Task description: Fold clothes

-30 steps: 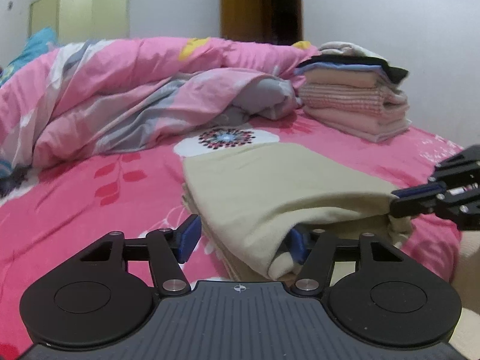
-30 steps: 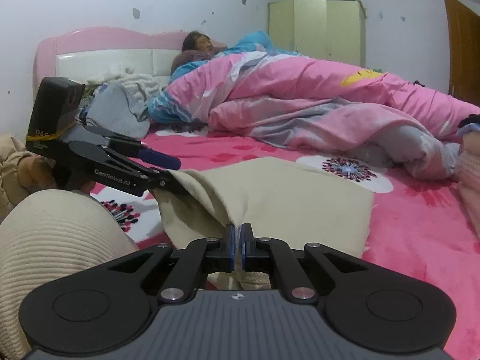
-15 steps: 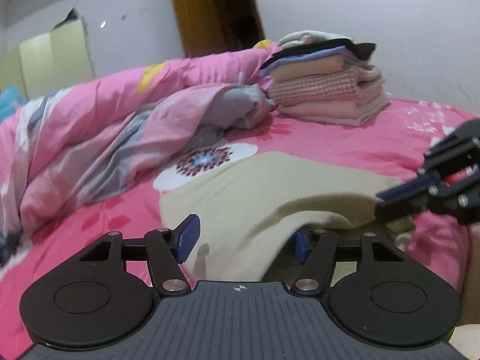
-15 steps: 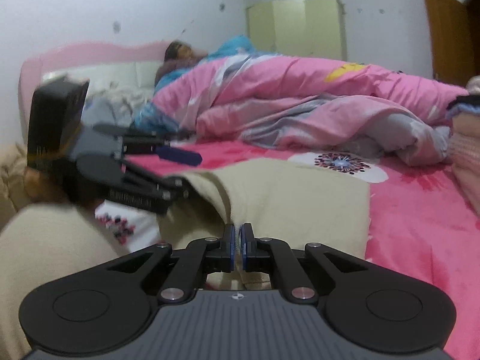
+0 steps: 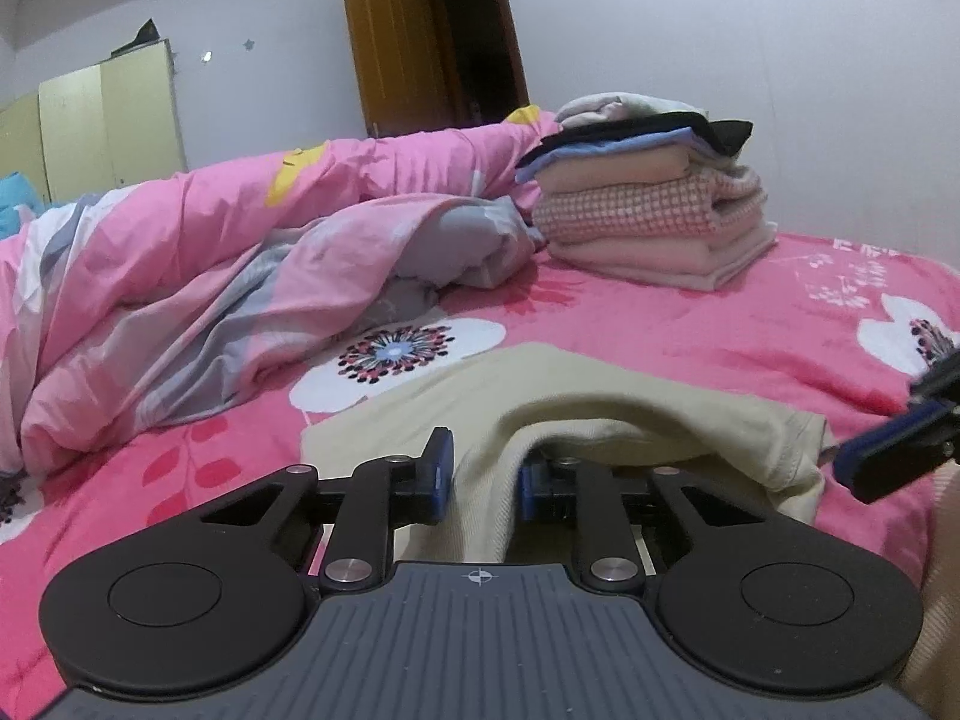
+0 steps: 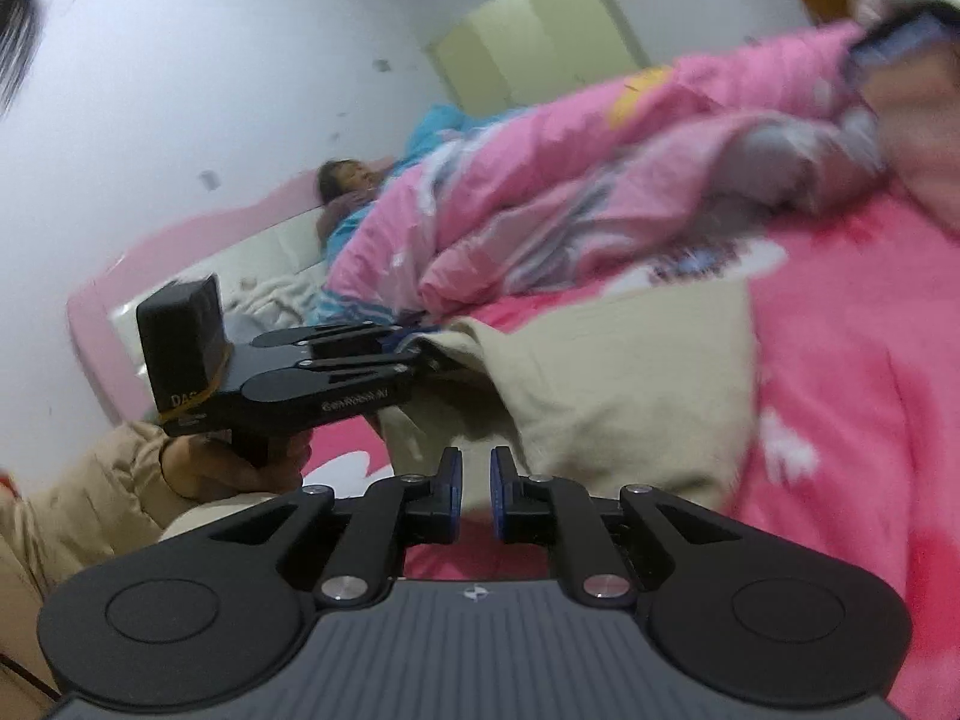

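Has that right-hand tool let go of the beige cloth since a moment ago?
Yes. The right tool has just been opening; its pads stand clear of the beige garment, nothing between them.

Beige garment [image 5: 600,396] on pink, flower-printed bedsheet [image 5: 750,324].

White lettering "GenRobot.AI" is showing, blurred, along the side of the left gripper [image 6: 414,354] in the right wrist view. Its camera block [image 6: 180,354] is bearing pale letters beginning "DAS", the rest hidden.

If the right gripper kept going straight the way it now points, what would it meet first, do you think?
Most likely the beige garment: the right gripper has let go and points at its near edge. Depth is blurred.
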Motion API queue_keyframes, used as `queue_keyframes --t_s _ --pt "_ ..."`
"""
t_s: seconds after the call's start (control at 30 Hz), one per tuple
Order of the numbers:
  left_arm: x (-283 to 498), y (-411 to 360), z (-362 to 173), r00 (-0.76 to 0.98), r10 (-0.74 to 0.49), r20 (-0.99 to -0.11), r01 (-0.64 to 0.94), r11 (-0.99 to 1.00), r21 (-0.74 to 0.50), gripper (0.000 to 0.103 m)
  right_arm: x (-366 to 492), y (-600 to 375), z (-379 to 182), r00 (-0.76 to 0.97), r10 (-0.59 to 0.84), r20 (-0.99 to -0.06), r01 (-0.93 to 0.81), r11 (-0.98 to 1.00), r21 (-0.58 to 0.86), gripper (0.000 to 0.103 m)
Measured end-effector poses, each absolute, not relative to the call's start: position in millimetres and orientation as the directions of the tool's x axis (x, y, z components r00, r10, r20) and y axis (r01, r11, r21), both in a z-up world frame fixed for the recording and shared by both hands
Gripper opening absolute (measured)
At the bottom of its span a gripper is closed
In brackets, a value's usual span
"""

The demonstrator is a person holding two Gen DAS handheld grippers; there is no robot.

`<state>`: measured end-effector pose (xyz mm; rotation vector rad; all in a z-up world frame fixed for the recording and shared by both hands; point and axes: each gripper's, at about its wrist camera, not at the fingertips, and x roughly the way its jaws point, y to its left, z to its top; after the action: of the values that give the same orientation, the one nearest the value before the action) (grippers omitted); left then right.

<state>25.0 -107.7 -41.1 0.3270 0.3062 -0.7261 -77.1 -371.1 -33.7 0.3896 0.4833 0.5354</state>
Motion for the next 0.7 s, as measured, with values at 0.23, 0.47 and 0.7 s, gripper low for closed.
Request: queue_keyframes --t_s 0.23,0.47,0.7 --pt "22.4 -106.8 -38.6 0.710 -0.604 -0.363 0.689 0.701 0.182 0.021 -54.5 -349.2 -65.1 0.686 0.510 -0.519 -0.256 0.837 0.484 0.011" --pt "21.7 -104.5 -37.4 0.711 -0.614 -0.343 0.689 0.705 0.168 0.021 -48.7 -339.3 -61.3 0.736 0.537 -0.413 -0.301 0.805 0.511 0.011" --pt "21.2 -103.5 -37.2 0.717 -0.617 -0.324 0.684 0.711 0.161 0.021 -61.1 -341.5 -41.0 0.719 0.590 -0.367 -0.402 0.784 0.473 0.011"
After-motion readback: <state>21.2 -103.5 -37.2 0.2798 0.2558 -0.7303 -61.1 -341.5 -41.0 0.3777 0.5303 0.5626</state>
